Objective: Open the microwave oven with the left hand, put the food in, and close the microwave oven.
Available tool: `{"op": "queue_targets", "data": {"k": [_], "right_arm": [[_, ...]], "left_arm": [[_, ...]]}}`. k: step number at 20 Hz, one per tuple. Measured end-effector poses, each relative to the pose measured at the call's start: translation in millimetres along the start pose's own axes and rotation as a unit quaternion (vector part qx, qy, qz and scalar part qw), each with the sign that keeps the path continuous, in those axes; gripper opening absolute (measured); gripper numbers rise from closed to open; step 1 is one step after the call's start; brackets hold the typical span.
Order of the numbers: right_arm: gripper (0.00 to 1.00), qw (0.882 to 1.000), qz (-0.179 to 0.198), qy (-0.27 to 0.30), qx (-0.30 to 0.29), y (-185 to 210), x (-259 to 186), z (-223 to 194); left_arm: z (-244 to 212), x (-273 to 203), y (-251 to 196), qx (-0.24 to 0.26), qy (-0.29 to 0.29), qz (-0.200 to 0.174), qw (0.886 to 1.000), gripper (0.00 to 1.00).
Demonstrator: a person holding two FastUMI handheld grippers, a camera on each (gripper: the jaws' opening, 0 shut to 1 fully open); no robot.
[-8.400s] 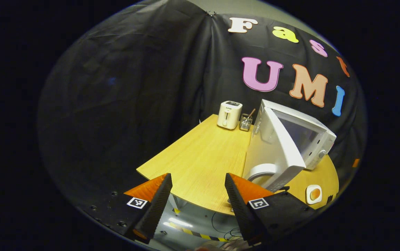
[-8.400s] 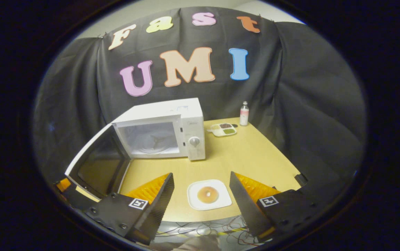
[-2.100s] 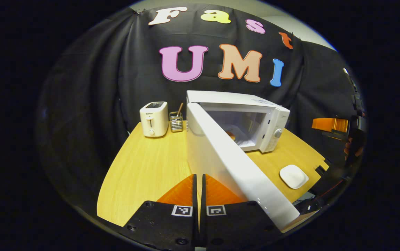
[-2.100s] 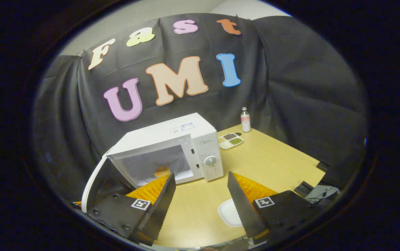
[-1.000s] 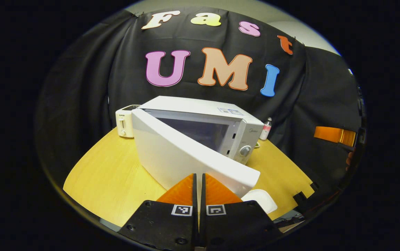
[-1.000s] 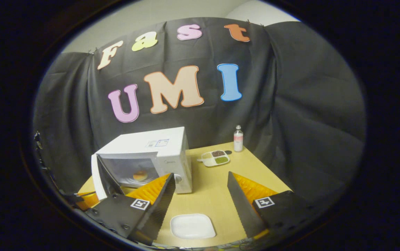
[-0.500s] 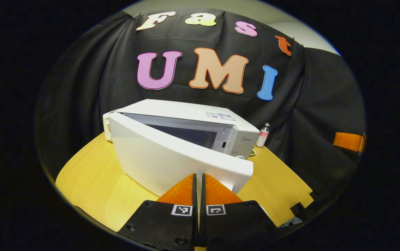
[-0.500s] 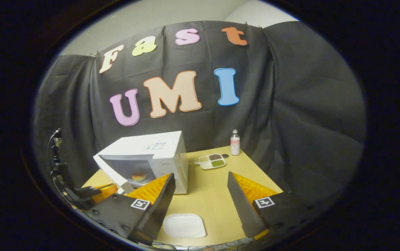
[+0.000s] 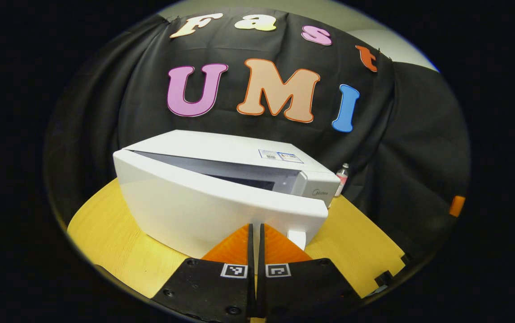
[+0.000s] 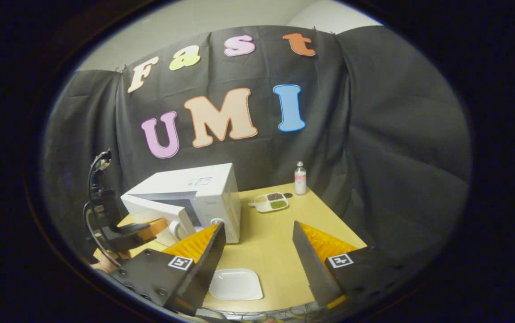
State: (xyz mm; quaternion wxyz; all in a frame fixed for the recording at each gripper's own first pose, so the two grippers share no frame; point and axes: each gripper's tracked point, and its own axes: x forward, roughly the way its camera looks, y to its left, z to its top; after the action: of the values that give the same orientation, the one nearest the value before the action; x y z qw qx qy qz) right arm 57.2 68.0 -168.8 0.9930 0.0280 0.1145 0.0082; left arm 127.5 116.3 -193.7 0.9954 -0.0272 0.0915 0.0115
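Both tongs hold nothing: left tongs (image 9: 255, 233), pressed together, should push the microwave door (image 9: 212, 211) squarely until latched; right tongs (image 10: 257, 237) gape apart.

Staged kitchen corner inside recording booth, not real home. Black cloth (image 10: 374, 134) hung as backdrop on all sides, pale plain wall (image 10: 203, 18) showed above it. Light wooden table (image 10: 275, 251) carried kitchen props: white microwave oven (image 10: 194, 193) with door ajar, small sectioned dish (image 10: 272, 202) of green and brown bits, small bottle (image 10: 300, 178) near back edge, empty white plate (image 10: 236, 284) at front. Handheld left gripper (image 10: 150, 226) on black rig stood against microwave door, marking data-collection setup.
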Motion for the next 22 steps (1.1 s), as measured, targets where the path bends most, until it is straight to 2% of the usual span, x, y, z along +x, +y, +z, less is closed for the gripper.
{"op": "queue_targets", "data": {"k": [11, 22], "right_arm": [[0.88, 1.0, -0.021, 0.015, 0.006, -3, 14, -6], [0.88, 0.999, -0.018, 0.032, 0.001, 3, 28, -10]], "left_arm": [[13, 53, -7, -0.007, -0.002, 0.003, 1.0, 0.0], [13, 60, -6, -0.019, -0.01, 0.012, 1.0, 0.0]]}}
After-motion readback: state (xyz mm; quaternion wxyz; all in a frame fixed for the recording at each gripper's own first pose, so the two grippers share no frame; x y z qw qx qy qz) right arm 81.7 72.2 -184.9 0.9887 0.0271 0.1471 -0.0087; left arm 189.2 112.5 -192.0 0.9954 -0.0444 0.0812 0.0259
